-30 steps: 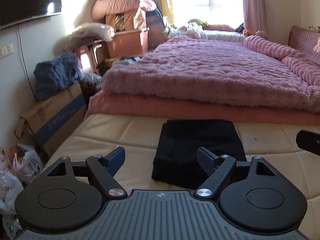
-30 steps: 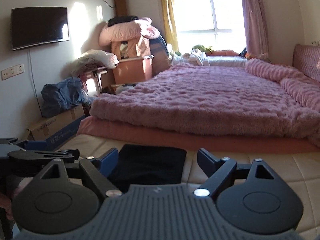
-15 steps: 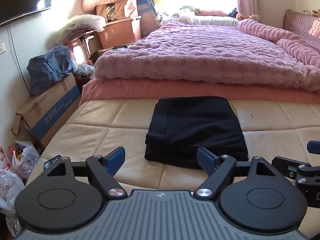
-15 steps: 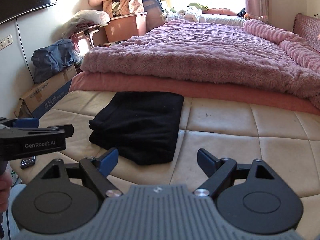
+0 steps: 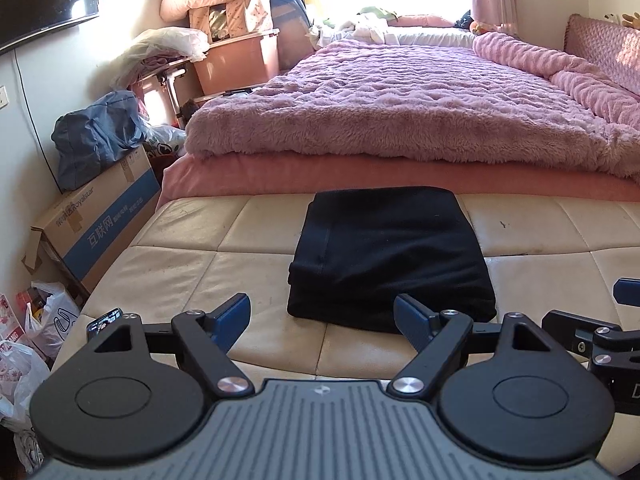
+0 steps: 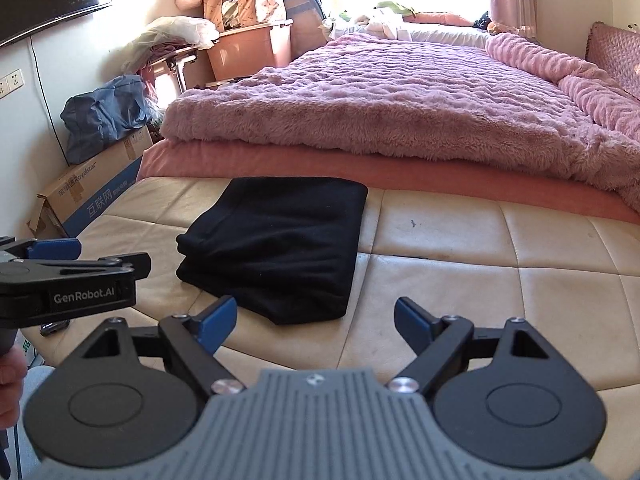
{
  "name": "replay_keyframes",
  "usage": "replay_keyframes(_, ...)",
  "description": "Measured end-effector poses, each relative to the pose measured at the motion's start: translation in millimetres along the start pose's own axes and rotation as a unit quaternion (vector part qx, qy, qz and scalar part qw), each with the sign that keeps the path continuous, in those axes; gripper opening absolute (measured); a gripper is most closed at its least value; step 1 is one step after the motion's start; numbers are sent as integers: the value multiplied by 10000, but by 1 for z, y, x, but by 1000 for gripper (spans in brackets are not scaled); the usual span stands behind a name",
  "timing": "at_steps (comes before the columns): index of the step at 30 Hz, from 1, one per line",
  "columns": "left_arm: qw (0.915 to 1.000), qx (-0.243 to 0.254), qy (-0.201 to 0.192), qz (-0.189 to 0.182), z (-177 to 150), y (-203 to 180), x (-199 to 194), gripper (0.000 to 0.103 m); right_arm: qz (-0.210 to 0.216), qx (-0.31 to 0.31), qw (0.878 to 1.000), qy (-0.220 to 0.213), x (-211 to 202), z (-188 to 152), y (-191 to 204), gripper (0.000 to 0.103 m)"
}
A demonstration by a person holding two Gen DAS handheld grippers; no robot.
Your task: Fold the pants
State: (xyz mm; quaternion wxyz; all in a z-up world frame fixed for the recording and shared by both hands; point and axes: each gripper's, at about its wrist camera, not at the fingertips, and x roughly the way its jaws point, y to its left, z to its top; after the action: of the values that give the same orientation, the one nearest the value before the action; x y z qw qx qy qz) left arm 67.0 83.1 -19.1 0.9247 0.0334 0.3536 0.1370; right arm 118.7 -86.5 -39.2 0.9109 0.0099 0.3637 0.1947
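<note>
Black pants lie folded into a neat rectangular stack on the cream quilted mattress. In the right wrist view the same pants sit ahead and to the left. My left gripper hovers open just short of the stack's near edge, nothing between its blue-tipped fingers. My right gripper is open too, held above bare mattress to the right of the pants. The left gripper also shows side-on at the left edge of the right wrist view.
A fluffy pink blanket over a pink mattress rises right behind the pants. A cardboard box with a blue bag, plastic bags and storage tubs crowd the left wall. A phone lies near the mattress's left edge.
Both grippers have risen and tilted down, so the folded pants show more from above. The pants have not moved and both grippers stay open.
</note>
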Motion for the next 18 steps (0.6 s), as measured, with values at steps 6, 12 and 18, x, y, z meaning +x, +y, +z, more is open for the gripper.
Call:
replay_keyframes(6,10000,-1,3,2,1,-1,-1,95,-3,-16,10000,-33,0,0,0,82)
replay_keyframes(12,10000,17,-8,4,1,-1,-2,95,-4,-15,10000,-44,0,0,0,82)
replay_keyframes(18,10000,14,-25,-5,3,0,-3,95,-12,-4,10000,-56,-1,1,0,82)
